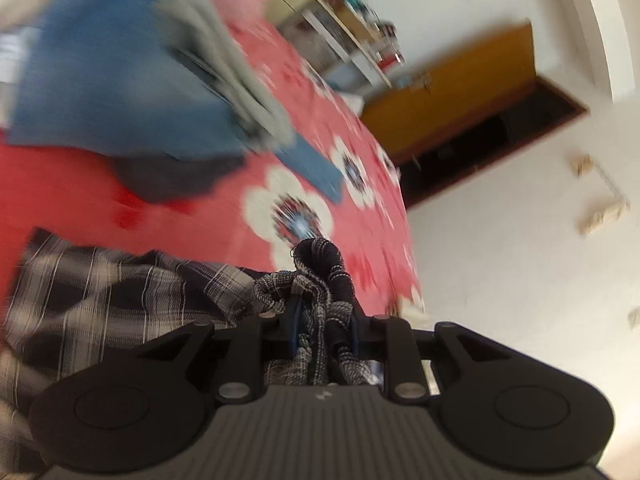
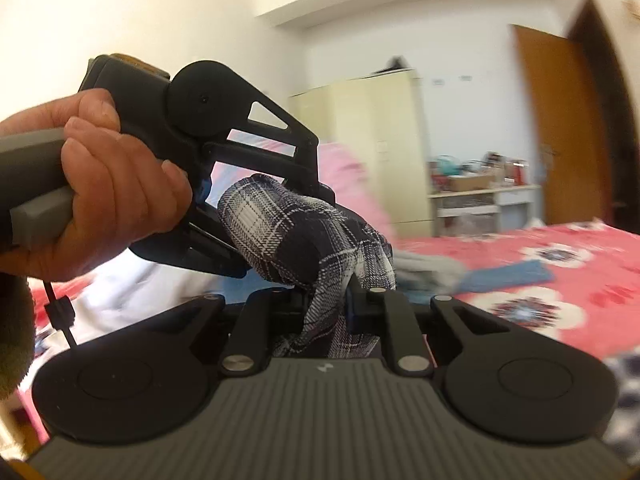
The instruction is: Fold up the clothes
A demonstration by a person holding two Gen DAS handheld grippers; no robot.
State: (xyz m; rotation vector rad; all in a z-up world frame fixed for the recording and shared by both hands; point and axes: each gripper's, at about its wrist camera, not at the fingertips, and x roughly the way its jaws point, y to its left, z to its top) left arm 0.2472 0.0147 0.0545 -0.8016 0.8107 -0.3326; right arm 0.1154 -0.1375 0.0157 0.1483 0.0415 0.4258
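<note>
Navy-white plaid garment point(image 1: 120, 292), red floral bedspread point(image 1: 224, 208)

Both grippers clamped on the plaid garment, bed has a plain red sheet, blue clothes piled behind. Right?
Not quite. The bed sheet is red with white flowers, not plain; the left wrist view shows it. The rest holds: left gripper and right gripper both pinch the plaid garment, blue clothes behind.

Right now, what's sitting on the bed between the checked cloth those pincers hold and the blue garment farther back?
In the left wrist view, only bare red floral bedspread separates the plaid shirt, pinched in the left gripper, from the blue garment.
</note>
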